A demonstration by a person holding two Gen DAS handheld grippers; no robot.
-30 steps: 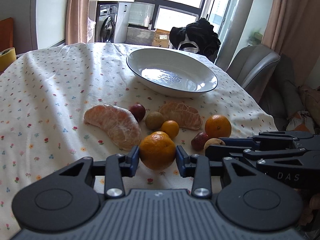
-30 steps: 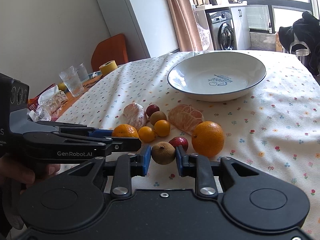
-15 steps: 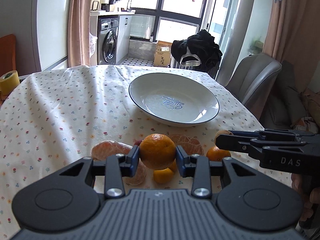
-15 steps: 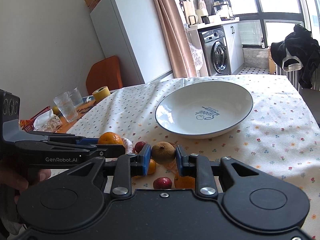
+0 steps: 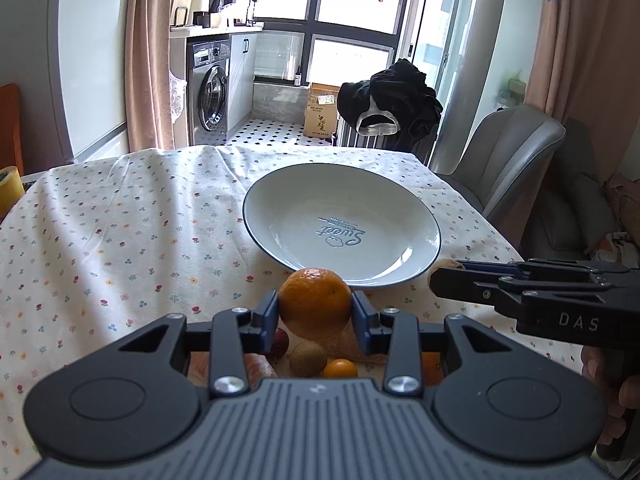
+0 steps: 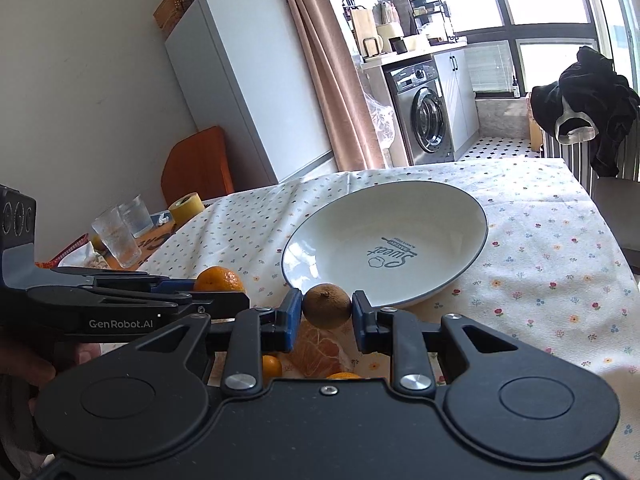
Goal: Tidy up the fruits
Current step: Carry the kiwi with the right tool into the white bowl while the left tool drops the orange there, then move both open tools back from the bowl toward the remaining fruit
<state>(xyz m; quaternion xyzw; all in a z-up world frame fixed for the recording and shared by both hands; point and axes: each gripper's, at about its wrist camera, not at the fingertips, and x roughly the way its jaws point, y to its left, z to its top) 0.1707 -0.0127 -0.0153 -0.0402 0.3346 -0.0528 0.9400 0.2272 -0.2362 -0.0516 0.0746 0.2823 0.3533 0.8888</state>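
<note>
My left gripper point(image 5: 315, 315) is shut on an orange point(image 5: 315, 302), held in the air just short of the near rim of the white plate point(image 5: 280, 232). My right gripper point(image 6: 326, 315) is shut on a small brown fruit point(image 6: 327, 306), also lifted and close to the plate point(image 6: 440, 216) rim. The plate holds nothing. Below the grippers on the flowered cloth lie a brown fruit point(image 5: 307, 359), a small orange point(image 5: 340, 369), a dark red fruit point(image 5: 281, 344) and peeled citrus segments point(image 6: 320, 350). Each gripper shows in the other's view: the right gripper point(image 5: 444, 276) and the left gripper point(image 6: 218, 286).
Two glasses point(image 6: 116, 236) and a yellow tape roll point(image 6: 186, 206) stand past the table's left edge. A grey chair point(image 5: 508, 160) stands right of the table, with dark clothing point(image 5: 394, 100) behind it. The flowered cloth point(image 5: 120, 240) lies left of the plate.
Both grippers have risen from the fruit pile and moved forward toward the plate, each carrying its fruit. The remaining fruits now sit low, under the grippers.
</note>
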